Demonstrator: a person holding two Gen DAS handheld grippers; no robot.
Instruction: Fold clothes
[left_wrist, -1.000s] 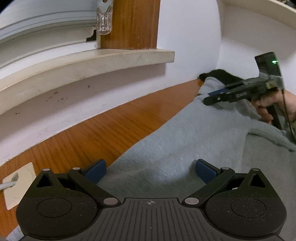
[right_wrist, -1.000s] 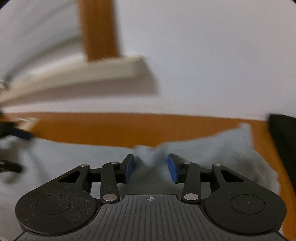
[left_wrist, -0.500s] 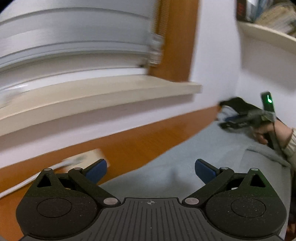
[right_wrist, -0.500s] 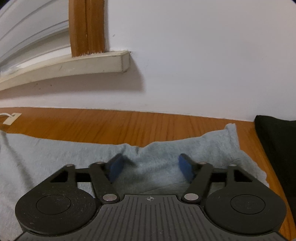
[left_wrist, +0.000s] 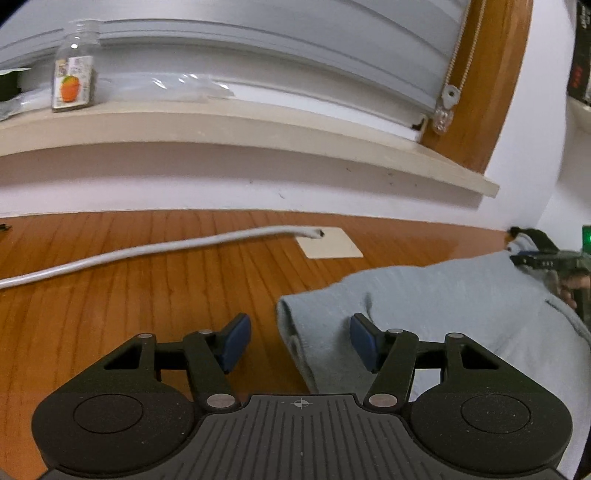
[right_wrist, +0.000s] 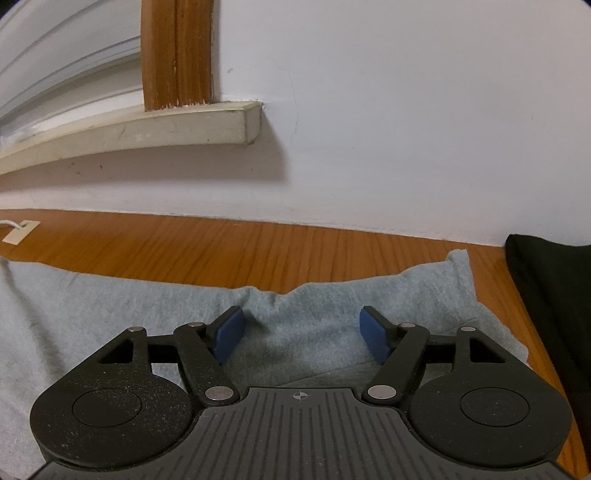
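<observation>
The grey garment (left_wrist: 436, 310) lies spread on the wooden surface (left_wrist: 147, 295), and we see its rolled left end as a thick folded edge that sits between the blue pads of our left hand-held gripper (left_wrist: 299, 341). Those jaws are closing, yet the pads do not press on the cloth at this point: one pad hangs over bare wood, the other over fabric. Left of that edge the surface runs clear to the white cable (left_wrist: 147, 251) and the pale square plate (left_wrist: 328, 247) near the wall, so we have open room on that side. From the right wrist view, the garment (right_wrist: 110, 306) has its far edge running across the wood, with a puckered ridge just ahead of our right hand-held gripper (right_wrist: 299, 334). Its jaws are opening and stand released above the cloth, which lies between them untouched by the pads. The garment's right corner ends just beside a black cloth (right_wrist: 550, 295), leaving only a narrow strip of wood there. Beyond the far edge a band of bare wood reaches the white wall (right_wrist: 406, 129) under the window sill (right_wrist: 147, 129).
</observation>
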